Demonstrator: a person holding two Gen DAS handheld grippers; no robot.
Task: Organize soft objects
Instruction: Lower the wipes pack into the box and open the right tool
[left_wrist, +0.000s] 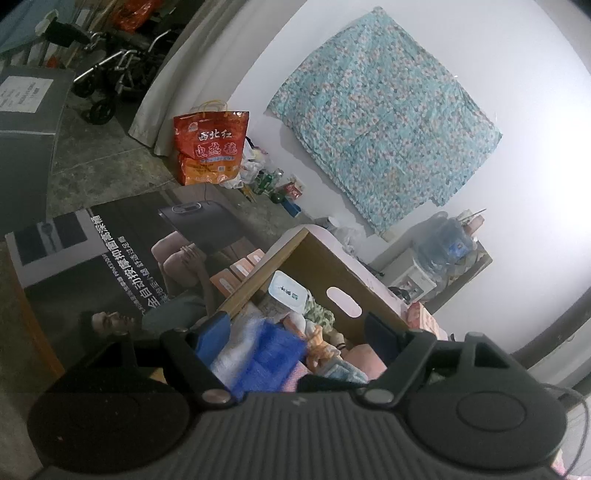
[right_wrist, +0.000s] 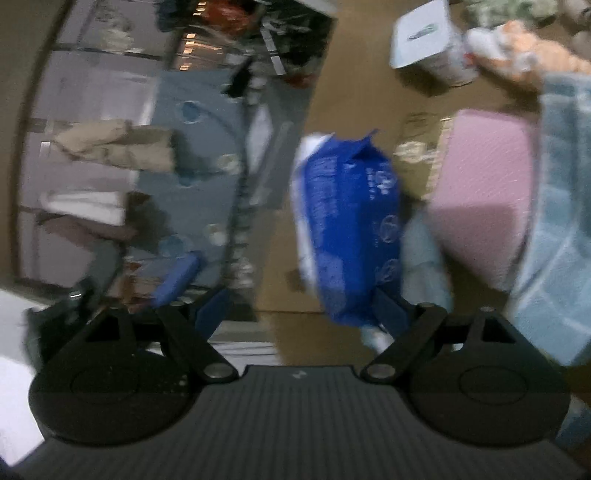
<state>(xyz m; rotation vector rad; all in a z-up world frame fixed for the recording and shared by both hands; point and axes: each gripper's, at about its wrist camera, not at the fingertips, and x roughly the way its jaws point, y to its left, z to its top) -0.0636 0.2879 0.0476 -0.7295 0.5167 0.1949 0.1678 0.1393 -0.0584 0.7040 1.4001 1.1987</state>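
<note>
both jaws stand wide. left gripper (left_wrist: 295, 328) hovers over the cardboard box (left_wrist: 325, 266), pressing on nothing. right gripper (right_wrist: 299, 306) spread too; the blue tissue pack (right_wrist: 347, 229) lies ahead, beside its right-hand finger, not pinched. progress, judged: well along. pack, pink block (right_wrist: 480, 195), light blue towel (right_wrist: 557, 221) and an orange plush toy (right_wrist: 524, 55) already in the box; remaining items unseen. pack looks crinkly, blue film with white edges, frame blurred.

Both wrist cameras look down, from close up, into the brown cardboard box (left_wrist: 325, 266). Both see the blue plastic pack (right_wrist: 351, 221) inside it.
</note>
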